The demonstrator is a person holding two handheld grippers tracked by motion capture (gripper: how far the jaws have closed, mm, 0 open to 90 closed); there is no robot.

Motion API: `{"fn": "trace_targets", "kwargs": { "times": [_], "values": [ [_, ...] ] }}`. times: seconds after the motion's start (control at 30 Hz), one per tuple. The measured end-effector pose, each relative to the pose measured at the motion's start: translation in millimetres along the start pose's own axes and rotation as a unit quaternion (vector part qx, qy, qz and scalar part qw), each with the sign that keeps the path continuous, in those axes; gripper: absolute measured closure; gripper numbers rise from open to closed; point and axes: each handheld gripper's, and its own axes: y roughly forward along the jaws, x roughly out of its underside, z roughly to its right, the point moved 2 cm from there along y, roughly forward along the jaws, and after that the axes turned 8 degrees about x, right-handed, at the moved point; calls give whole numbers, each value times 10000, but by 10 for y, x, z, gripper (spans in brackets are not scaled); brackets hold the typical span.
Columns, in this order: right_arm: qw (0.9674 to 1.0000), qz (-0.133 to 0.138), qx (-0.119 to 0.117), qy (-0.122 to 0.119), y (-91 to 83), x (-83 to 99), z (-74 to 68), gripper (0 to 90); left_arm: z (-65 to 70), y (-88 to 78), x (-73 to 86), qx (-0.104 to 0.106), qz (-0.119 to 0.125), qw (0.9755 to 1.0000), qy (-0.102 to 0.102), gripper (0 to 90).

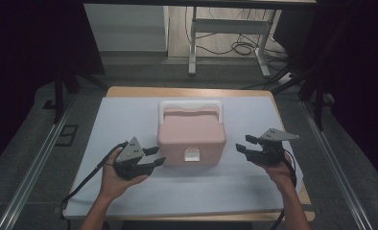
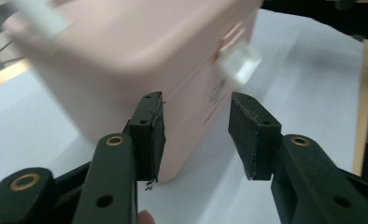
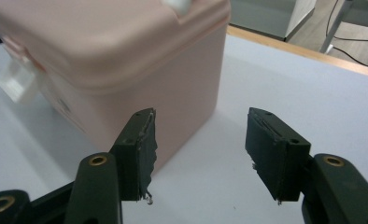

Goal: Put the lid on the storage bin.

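Pink lidded box [image 1: 191,135] mid-tabletop [image 1: 105,124], flanked by left hand-held gripper [image 1: 153,157] and right hand-held gripper [image 1: 244,143], both agape and empty; liable to skid if nudged unevenly.

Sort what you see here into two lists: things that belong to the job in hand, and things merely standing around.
Belongs to the job:
- pink box with white handle and white latch
- left gripper, jaws open beside the box
- right gripper, jaws open beside the box

Merely around:
- white mat
- wooden table
- desk frame and floor cables behind
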Motion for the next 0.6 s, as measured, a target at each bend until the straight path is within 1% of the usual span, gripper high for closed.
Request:
{"fn": "trace_targets", "kwargs": {
  "times": [0.07,0.13,0.2,0.23,0.3,0.37,0.43,0.6],
  "values": [
    [10000,-31,55,-20,6,70,13,424,-38,-22,73,-58,-6,9999,-128,555],
    [9999,-54,127,14,13,133,29,420,-71,-27,155,-75,-26,9997,-239,554],
    [9998,-108,170,63,29,216,54,418,-114,-11,238,-128,-84,9993,-330,551],
    [9996,-156,204,84,43,267,71,417,-137,2,266,-153,-150,9991,-367,550],
    [9994,-210,224,138,61,328,91,415,-171,17,302,-233,-226,9986,-407,545],
    [9993,-236,242,187,84,385,104,414,-199,27,324,-229,-223,9983,-482,541],
    [9990,-317,272,151,97,405,105,409,-214,34,341,-249,-235,9981,-508,538],
    [9992,-242,292,149,78,396,97,409,-218,16,350,-262,-207,9979,-554,526]
  ]
}}
